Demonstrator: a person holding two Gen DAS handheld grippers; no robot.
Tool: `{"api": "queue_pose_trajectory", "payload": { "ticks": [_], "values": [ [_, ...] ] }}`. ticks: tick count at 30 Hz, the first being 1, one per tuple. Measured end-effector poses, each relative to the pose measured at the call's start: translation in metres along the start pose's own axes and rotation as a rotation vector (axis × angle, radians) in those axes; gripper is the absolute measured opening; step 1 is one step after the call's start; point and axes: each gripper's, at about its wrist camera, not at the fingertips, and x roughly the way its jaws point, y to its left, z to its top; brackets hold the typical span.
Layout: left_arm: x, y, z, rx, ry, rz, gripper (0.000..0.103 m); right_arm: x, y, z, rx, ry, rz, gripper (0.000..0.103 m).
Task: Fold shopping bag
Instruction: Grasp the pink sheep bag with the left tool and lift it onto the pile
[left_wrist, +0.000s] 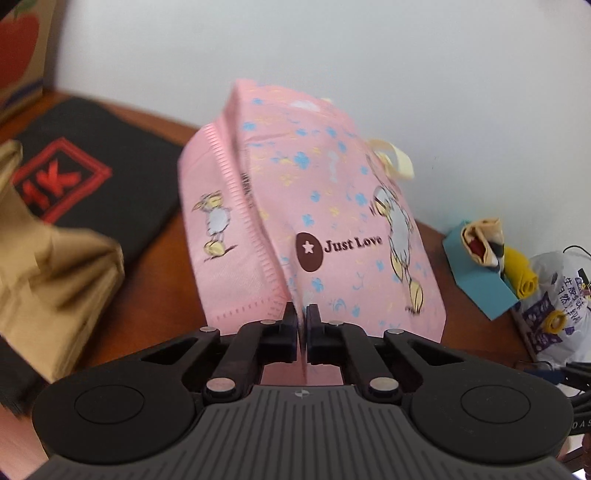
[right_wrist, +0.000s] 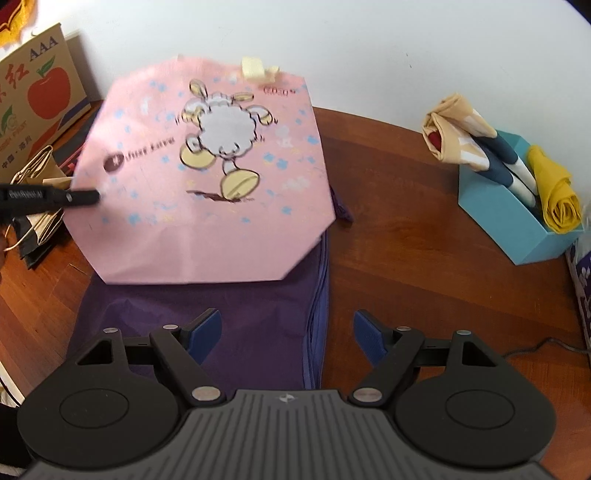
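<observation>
The left gripper (left_wrist: 302, 325) pinches the near edge of the pink shopping bag (left_wrist: 314, 221), which lies on a purple bag (right_wrist: 229, 314) on the counter (right_wrist: 424, 258), while the right gripper (right_wrist: 287, 336) hovers spread over the purple bag.

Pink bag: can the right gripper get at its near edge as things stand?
Probably yes. The right gripper is open and empty over the purple bag, with nothing between it and the pink bag.
</observation>
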Motion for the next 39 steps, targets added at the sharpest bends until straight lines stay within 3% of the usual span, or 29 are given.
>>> {"api": "queue_pose_trajectory", "payload": {
  "ticks": [9,20,26,31,34,36,39],
  "values": [
    [-0.022,0.031,0.047,0.036,-0.119,0.082,0.002,-0.002,0.013,-0.001,0.040,0.001,-0.024,0.083],
    [-0.063,0.125,0.096,-0.003,-0.238,0.300,0.002,-0.001,0.028,0.002,0.099,-0.006,-0.063,0.083],
    [-0.085,0.175,0.104,-0.068,-0.267,0.425,0.003,0.000,0.034,0.002,0.122,-0.005,-0.082,0.083],
    [-0.095,0.206,0.105,-0.126,-0.233,0.475,0.005,0.001,0.034,0.002,0.134,-0.001,-0.092,0.083],
    [-0.098,0.218,0.104,-0.171,-0.202,0.440,0.020,0.000,0.033,0.000,0.136,0.002,-0.096,0.083],
    [-0.103,0.211,0.102,-0.145,-0.201,0.437,0.044,0.000,0.032,-0.001,0.136,0.003,-0.096,0.083],
    [-0.107,0.199,0.100,-0.100,-0.196,0.420,0.052,-0.001,0.027,-0.004,0.137,0.006,-0.095,0.083]
  ]
}}
